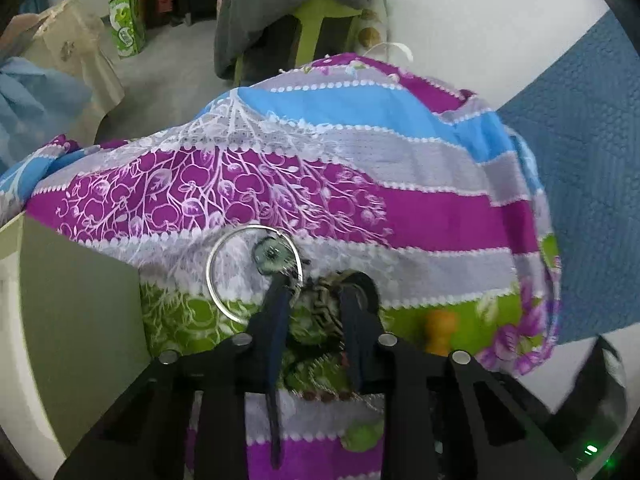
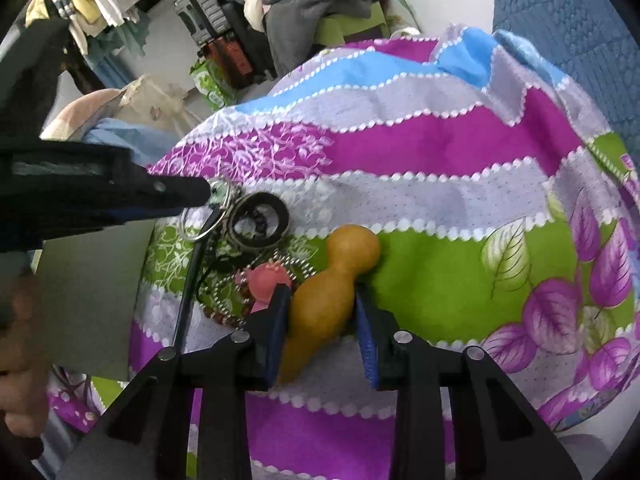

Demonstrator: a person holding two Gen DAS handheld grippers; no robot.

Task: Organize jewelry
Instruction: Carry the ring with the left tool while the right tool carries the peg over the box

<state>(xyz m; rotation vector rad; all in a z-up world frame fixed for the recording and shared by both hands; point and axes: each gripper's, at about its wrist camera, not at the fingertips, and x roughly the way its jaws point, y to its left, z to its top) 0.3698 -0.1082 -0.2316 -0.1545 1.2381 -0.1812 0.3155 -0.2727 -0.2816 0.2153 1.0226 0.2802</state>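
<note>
A pile of jewelry lies on a striped floral cloth [image 2: 420, 152]. In the left wrist view my left gripper [image 1: 314, 286] stands open over a dark patterned bangle [image 1: 332, 292], its left finger next to a thin silver hoop [image 1: 224, 268] and a small green round charm [image 1: 271, 256]. In the right wrist view my right gripper [image 2: 320, 294] has its jaws around a yellow-brown gourd-shaped piece [image 2: 332, 280], with a small gap on the right side. A pink figurine [image 2: 269, 278], a ball chain [image 2: 296, 264] and the dark bangle [image 2: 258, 220] lie to its left. The left gripper [image 2: 200, 194] reaches in from the left.
A grey-green box [image 1: 80, 300] stands at the left of the jewelry. A blue quilted surface [image 1: 580, 160] lies to the right. Beyond the cloth are a green chair with grey clothes [image 1: 296, 0], a green carton [image 1: 128, 28] and other clutter on the floor.
</note>
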